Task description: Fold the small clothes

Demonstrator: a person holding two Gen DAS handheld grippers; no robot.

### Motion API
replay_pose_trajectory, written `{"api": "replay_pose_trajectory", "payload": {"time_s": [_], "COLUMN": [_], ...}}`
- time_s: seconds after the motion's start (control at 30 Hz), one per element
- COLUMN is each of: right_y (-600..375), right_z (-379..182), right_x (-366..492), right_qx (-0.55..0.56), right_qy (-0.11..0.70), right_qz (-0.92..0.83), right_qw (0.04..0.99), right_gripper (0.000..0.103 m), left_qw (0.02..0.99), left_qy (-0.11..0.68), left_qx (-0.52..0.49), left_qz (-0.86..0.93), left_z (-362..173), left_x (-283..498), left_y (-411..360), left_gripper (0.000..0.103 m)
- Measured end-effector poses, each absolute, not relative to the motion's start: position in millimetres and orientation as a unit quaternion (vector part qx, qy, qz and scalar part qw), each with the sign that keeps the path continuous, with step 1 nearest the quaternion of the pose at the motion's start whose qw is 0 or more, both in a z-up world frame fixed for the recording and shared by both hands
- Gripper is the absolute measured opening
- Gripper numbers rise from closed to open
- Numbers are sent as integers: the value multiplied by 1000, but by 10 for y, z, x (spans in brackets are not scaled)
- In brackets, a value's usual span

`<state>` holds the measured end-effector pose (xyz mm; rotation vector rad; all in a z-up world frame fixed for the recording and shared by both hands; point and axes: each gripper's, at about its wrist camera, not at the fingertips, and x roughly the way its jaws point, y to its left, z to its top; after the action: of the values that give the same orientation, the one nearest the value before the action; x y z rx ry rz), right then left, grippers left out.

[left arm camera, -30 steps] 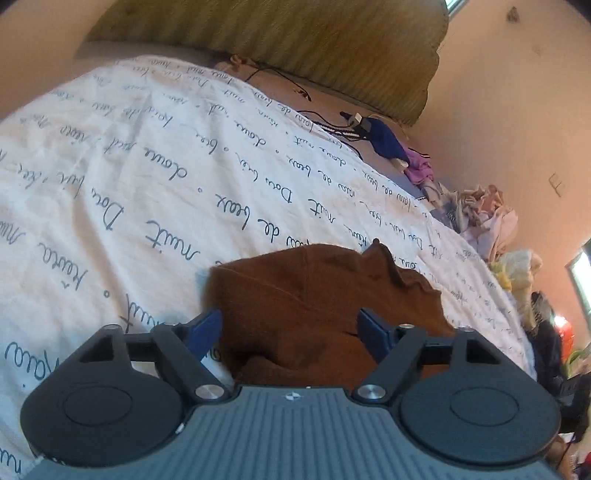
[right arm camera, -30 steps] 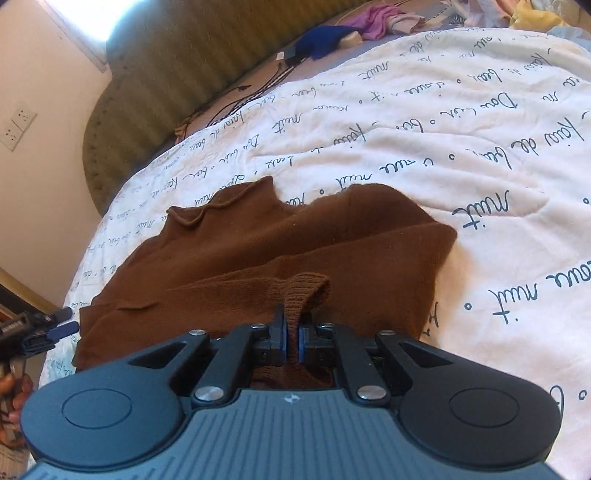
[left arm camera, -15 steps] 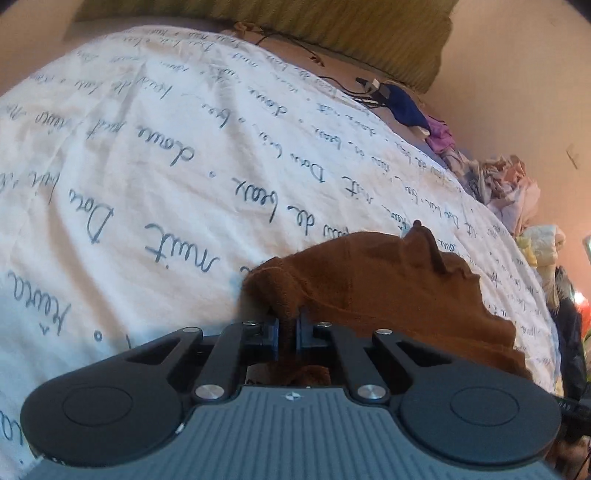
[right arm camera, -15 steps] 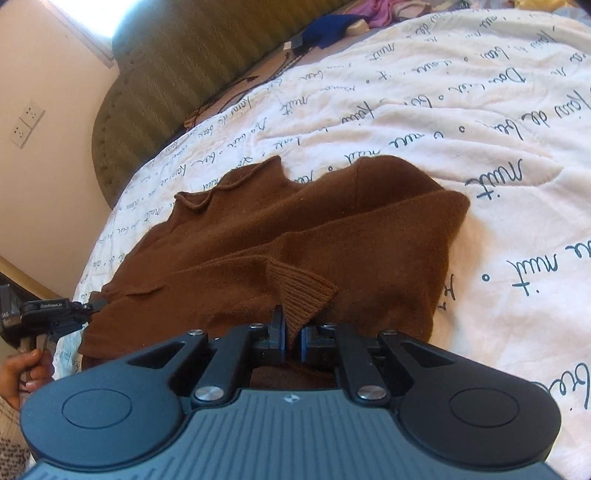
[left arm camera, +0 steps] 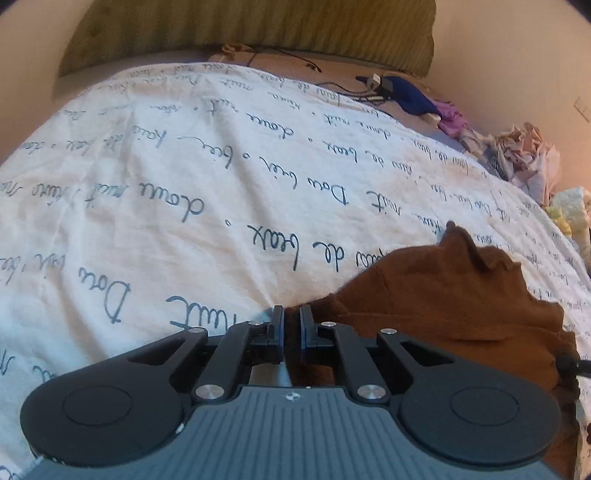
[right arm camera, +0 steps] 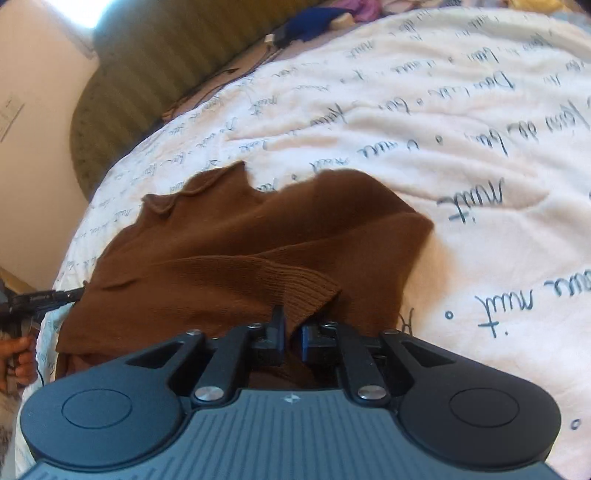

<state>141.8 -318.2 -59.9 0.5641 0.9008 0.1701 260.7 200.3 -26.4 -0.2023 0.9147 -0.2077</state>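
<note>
on bed: brown knit sweater (right arm camera: pixel 236 251) lies flat on script-print blanket (left arm camera: pixel 184 177)
l gripper (left arm camera: pixel 291 325): jaws easing open, hem edge between them
r gripper (right arm camera: pixel 293 326): pinching ribbed cuff (right arm camera: pixel 303 288)
risk: thin l bite could slip, fold skews

The brown sweater (right arm camera: pixel 236 258) is a matt knit, fine over the body and coarsely ribbed at the cuff (right arm camera: pixel 306 291) nearest the right gripper (right arm camera: pixel 292 332). The white bedspread (left arm camera: pixel 184 184) under it looks like soft, slightly fuzzy cloth (quilted into shallow puffs) printed with dark script. Both grippers, the left gripper (left arm camera: pixel 291 332) included, are matt black plastic with bright metal screw heads and ridged grey housings. The far headboard (left arm camera: pixel 258 26) is ribbed olive upholstery.
</note>
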Motion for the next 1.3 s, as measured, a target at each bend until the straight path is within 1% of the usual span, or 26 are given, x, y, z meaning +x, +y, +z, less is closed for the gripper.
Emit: {"api": "replay_pose_trajectory", "payload": {"time_s": [0.07,0.1,0.13,0.17,0.2,0.27,0.37,0.4,0.43,0.47,0.5,0.53,0.67,0.77,0.8,0.83,0.87,0.9,0.97,1.0,1.03,1.1,1.13,1.17,1.2,1.3], "right_y": [-3209,-3219,-3229,-3241,-3248,-3224,-3110,-3065,-3027,-2986,-2945,-2913,-2970,-2944,-2920,-2909,-2919,-2931,-2942,-2942,-2946,-2939,-2950,-2950,-2932,-2743], "right_z": [-534,-490,-427,-383,-356,-331,-422,-462,-500,-534,-525,-486,-313,-336,-435,-531,-518,-477,-331,-233,-150,-83,-105,-137,-173,-264], "right_x": [1361,1319,1255,1199,1151,1108,1148,1171,1199,1238,1251,1250,1196,1178,1229,1274,1235,1204,1044,903,738,421,286,160,53,-136], "right_qx": [284,286,286,285,284,273,253,243,235,225,207,187,189,169,160,159,168,177,190,188,187,181,181,185,189,177], "right_qy": [425,418,405,394,388,384,400,406,414,425,426,423,403,410,432,450,437,439,433,418,399,384,384,382,381,367], "right_qz": [81,85,87,87,84,102,95,83,75,76,78,74,68,58,56,60,61,59,62,68,76,96,98,101,118,132], "right_qw": [856,858,864,869,873,876,876,877,876,874,877,884,893,894,886,877,882,879,879,886,895,900,900,900,897,904], "right_gripper": [27,47,71,81,86,86,84,69,19,5,7,7,7,8,17,21,22,27,55,78,88,88,88,88,88,88], "left_qw": [894,897,891,881,874,870,854,849,847,851,855,852,854,858,857,855,856,858,856,847,838,832,832,833,834,849], "left_qy": [424,415,417,423,427,435,462,473,476,474,473,477,476,474,474,471,467,463,459,457,459,467,466,462,461,437], "left_qx": [-107,-119,-133,-150,-156,-140,-133,-136,-137,-128,-119,-128,-123,-121,-132,-151,-158,-157,-165,-188,-203,-209,-210,-215,-220,-234], "left_qz": [-93,-96,-121,-152,-169,-183,-197,-195,-194,-189,-178,-174,-172,-159,-155,-156,-155,-157,-170,-196,-213,-215,-216,-215,-208,-185], "left_z": [-106,1,56,101,120,92,-156,-296,-396,-432,-427,-419,-343,-388,-432,-431,-392,-329,-225,-194,-188,-231,-276,-338,-410,-485], "left_x": [2505,2412,2341,2250,2140,1942,1805,1793,1789,1783,1788,1804,1755,1692,1683,1650,1594,1506,1278,1131,993,753,657,583,542,501], "left_y": [2101,2169,2209,2225,2212,2138,1985,1943,1920,1894,1887,1918,2039,2123,2168,2222,2243,2246,2235,2228,2205,2125,2078,2036,2002,1922], "left_gripper": [16,20,23,34,49,58,58,54,48,34,25,22,20,21,23,23,24,24,29,38,43,64,68,77,81,82]}}
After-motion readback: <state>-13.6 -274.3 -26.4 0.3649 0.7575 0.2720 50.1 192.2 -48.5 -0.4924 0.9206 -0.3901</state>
